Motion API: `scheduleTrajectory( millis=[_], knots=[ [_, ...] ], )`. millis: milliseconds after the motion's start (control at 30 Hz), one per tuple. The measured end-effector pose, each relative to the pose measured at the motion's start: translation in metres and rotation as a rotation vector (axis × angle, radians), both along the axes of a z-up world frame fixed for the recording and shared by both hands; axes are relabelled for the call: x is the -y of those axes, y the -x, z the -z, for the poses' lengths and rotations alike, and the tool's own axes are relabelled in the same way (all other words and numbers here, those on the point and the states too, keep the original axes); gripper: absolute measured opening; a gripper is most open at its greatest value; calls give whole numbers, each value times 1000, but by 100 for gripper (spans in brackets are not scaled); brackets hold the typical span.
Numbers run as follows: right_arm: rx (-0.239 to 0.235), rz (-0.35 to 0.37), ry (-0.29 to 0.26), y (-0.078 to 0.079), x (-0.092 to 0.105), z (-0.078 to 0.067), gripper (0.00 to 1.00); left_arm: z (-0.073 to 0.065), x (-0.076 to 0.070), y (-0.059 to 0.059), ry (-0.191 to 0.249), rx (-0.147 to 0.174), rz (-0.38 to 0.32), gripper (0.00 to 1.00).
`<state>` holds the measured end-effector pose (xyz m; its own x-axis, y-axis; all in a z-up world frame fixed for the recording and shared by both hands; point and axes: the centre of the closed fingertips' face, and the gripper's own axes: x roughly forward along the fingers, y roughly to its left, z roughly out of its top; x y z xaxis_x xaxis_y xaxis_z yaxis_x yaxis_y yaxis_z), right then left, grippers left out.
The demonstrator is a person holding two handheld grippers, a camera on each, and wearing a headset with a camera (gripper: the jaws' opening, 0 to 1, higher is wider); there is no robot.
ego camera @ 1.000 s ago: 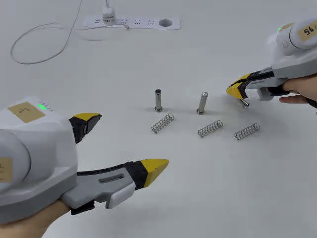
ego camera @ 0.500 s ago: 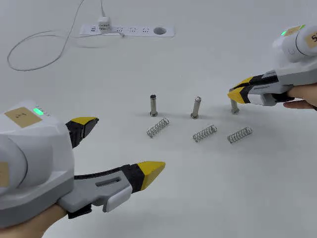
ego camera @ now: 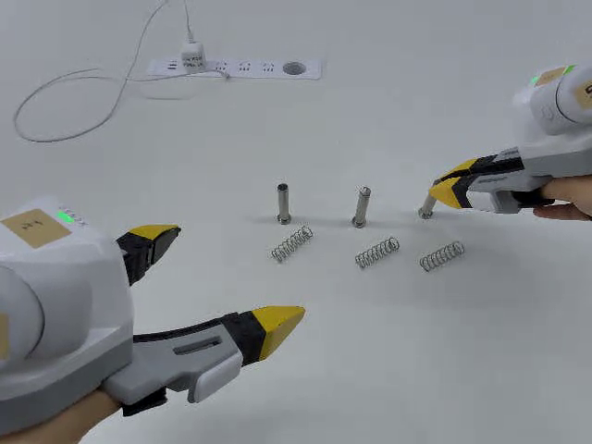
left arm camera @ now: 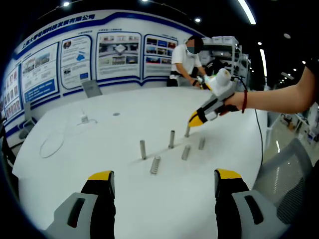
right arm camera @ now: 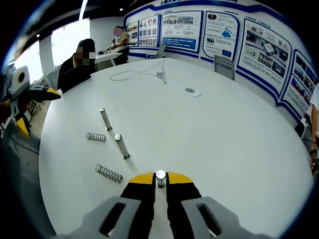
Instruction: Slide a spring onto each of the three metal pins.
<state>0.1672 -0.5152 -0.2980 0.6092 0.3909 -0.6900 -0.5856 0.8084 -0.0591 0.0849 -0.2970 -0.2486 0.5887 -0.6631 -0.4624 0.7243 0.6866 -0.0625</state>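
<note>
Three metal pins are on the white table: the left pin (ego camera: pixel 283 203) and middle pin (ego camera: pixel 361 207) stand upright, while the right pin (ego camera: pixel 427 206) leans. One spring lies in front of each: left spring (ego camera: pixel 291 243), middle spring (ego camera: pixel 377 252), right spring (ego camera: pixel 442 256). My right gripper (ego camera: pixel 445 192) is at the right pin's top. In the right gripper view its yellow tips (right arm camera: pixel 160 180) are shut on that pin's head (right arm camera: pixel 160 175). My left gripper (ego camera: pixel 227 276) hovers open near the front left, well short of the springs, with nothing between its fingers (left arm camera: pixel 162 179).
A white power strip (ego camera: pixel 236 67) with a plug and a looping white cable (ego camera: pixel 74 88) lies at the table's far side. Bare tabletop (ego camera: pixel 370 370) stretches in front of the springs. People stand at another bench (left arm camera: pixel 189 64) behind the table.
The right gripper has sunk slightly with the right pin, whose foot now rests on the table in line with the other two. The left gripper has stayed open and still.
</note>
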Motion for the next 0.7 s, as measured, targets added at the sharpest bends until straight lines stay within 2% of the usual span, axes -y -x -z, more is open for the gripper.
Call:
scheduleTrajectory(
  millis=[700],
  knots=[
    [-28,16,1,0,5,3,9,-1,-1,0,-8,2,-1,82]
  ],
)
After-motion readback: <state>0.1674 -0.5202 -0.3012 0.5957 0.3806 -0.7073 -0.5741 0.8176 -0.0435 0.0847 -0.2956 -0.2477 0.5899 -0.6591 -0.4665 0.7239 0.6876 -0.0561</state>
